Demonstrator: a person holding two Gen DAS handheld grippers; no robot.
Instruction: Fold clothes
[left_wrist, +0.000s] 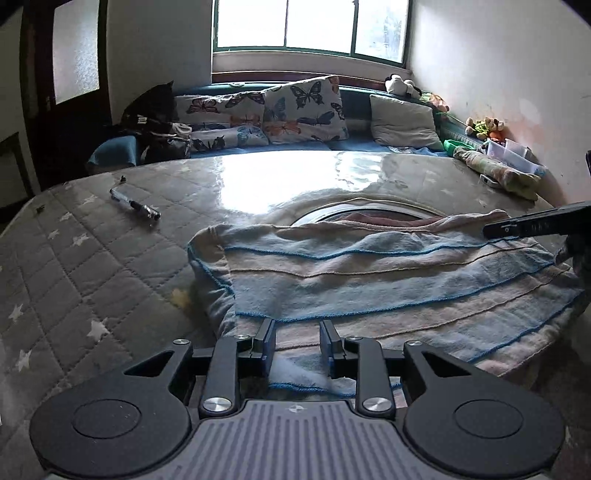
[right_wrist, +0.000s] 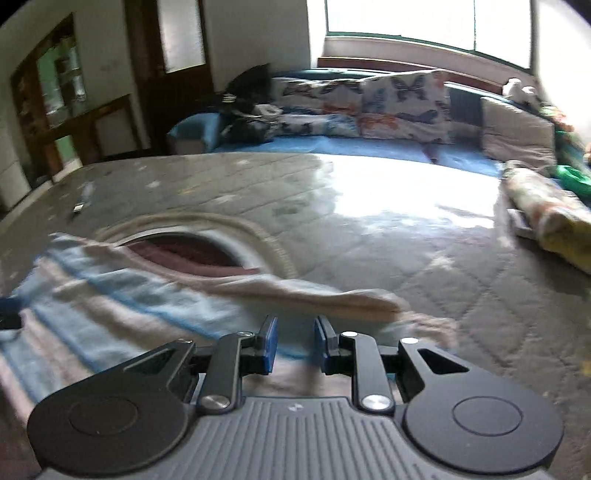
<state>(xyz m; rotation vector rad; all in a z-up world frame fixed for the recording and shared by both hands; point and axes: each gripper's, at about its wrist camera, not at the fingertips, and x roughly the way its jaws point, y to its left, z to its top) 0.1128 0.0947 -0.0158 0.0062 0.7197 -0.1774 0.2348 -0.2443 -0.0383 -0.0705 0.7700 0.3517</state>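
Striped garment (left_wrist: 388, 273) is lying crosswise on the bed (left_wrist: 92, 266); left gripper (left_wrist: 297, 341) and right gripper (right_wrist: 295, 341) jaws are narrowly pinching its near hem.

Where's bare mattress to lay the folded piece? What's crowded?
Free: the wide shiny stretch of mattress between the striped garment and the butterfly pillows. Also the quilted patch left of the garment, below the pen. Crowded: the right edge by the wall, with a rolled cloth, a plastic box and soft toys.
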